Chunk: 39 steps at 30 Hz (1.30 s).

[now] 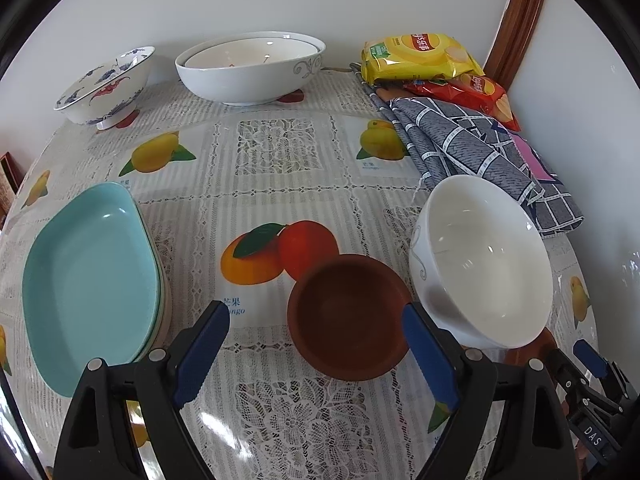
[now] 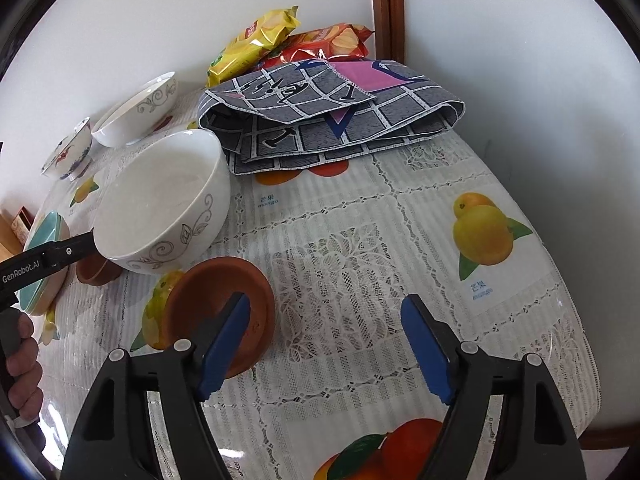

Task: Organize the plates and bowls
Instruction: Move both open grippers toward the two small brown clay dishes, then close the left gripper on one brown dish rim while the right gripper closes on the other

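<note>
Left gripper (image 1: 316,340): jaws spread wide, blue pads facing each other, nothing between them touching either pad; held low and pointing forward over the worktop. In the right wrist view its black body enters from the left edge, gripped by the person's left hand (image 2: 20,364), fingers curled round the handle.

Right gripper (image 2: 326,344): jaws likewise wide apart, empty, angled down toward the worktop.
</note>
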Available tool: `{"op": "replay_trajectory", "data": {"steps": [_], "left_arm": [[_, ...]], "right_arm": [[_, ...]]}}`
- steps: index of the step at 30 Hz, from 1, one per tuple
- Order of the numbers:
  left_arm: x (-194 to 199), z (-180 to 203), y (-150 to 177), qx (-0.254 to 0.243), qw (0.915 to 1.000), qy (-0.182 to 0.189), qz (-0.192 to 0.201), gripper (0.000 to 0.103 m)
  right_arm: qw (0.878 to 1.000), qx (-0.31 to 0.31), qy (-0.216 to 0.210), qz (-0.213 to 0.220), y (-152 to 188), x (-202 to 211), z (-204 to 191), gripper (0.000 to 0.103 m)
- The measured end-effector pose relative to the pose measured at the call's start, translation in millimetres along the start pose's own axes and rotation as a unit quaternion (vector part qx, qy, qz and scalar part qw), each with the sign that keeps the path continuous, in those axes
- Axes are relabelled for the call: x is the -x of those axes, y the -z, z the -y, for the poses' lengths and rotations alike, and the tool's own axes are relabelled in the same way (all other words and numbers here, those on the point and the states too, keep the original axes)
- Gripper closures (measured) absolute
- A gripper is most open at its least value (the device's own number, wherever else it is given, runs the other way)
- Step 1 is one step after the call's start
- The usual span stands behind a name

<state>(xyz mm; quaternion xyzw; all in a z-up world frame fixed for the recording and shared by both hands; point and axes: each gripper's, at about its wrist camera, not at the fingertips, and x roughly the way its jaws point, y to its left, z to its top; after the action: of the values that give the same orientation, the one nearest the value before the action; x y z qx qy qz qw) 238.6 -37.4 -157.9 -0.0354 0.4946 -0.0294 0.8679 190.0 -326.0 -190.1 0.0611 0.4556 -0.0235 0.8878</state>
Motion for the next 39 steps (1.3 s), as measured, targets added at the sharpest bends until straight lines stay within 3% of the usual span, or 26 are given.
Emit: {"op": "replay_trajectory", "data": {"steps": [29,39], "left_arm": [[-15,4,-5,-0.008,0.9996,0.02,-0.017,0.016],[-20,-2,-12,0.004,0.9987,0.045,-0.025,0.02]], "right_arm": [[1.0,0.004,-0.002,-0.018,0,-12,-3,0.034],[1.0,0.009,-0.005,-0.022,-2,-18,-6,0.044]]}}
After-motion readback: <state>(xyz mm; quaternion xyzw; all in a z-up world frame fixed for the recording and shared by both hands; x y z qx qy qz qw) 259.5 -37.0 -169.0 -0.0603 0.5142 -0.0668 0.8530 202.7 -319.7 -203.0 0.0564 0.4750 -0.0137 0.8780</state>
